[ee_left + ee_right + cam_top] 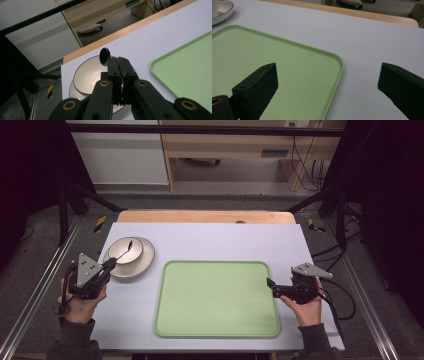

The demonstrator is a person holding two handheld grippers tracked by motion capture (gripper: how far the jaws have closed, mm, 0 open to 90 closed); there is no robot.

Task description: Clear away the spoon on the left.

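Note:
A cream bowl (123, 252) with a dark rim stands on a matching plate (145, 262) at the table's left. My left gripper (111, 264) is shut on the handle of a dark spoon (129, 246), whose head hangs over the bowl. In the left gripper view the spoon head (104, 56) sticks up past the closed jaws (119, 63), above the bowl (86, 75). My right gripper (271, 286) stands open and holds nothing at the right edge of the green tray (217, 332). Its gap (327, 75) spans the tray's rim (340, 62).
The green tray (185, 67) lies bare in the middle of the pale table sheet (225, 240). A wooden table edge (205, 216) runs along the far side. Black frame posts and cables stand on the floor to both sides.

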